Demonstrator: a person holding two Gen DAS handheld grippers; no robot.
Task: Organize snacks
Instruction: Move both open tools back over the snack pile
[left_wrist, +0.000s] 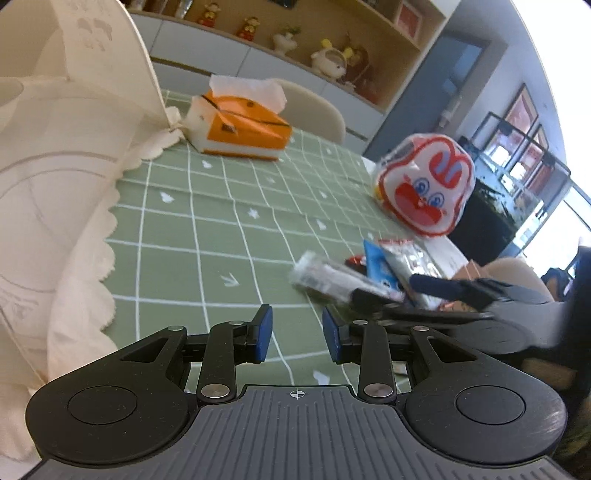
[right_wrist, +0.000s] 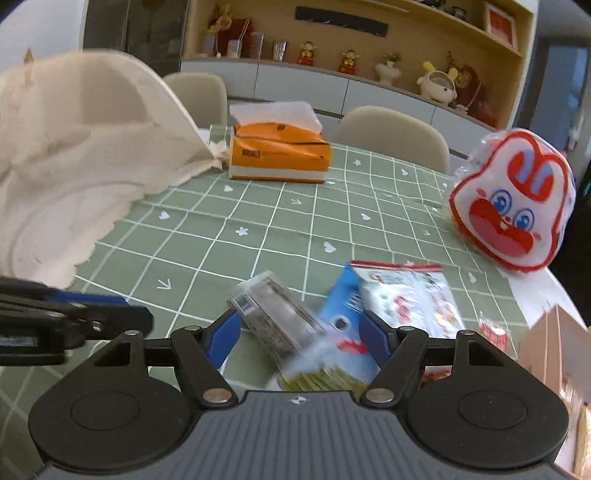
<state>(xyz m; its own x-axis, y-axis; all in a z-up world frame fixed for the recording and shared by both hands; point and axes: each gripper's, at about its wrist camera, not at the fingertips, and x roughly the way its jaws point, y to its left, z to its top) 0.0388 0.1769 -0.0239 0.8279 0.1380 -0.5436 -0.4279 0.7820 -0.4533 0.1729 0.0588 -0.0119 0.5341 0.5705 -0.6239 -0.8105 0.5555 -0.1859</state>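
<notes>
Your right gripper (right_wrist: 299, 332) had its jaws spread wide around two packets, a clear-wrapped dark snack pack (right_wrist: 275, 317) and a blue snack bag (right_wrist: 343, 325), not visibly clamped on either; both sat blurred between the pads above the green checked tablecloth (right_wrist: 258, 221). Your left gripper (left_wrist: 297, 332) stood released, holding nothing. Those wrappers looked light, crinkly and slippery, so you would do best pinching across the flat middle rather than a sealed edge. No lettering was legible; the rabbit-face bag (right_wrist: 511, 203) showed only a cartoon face.
</notes>
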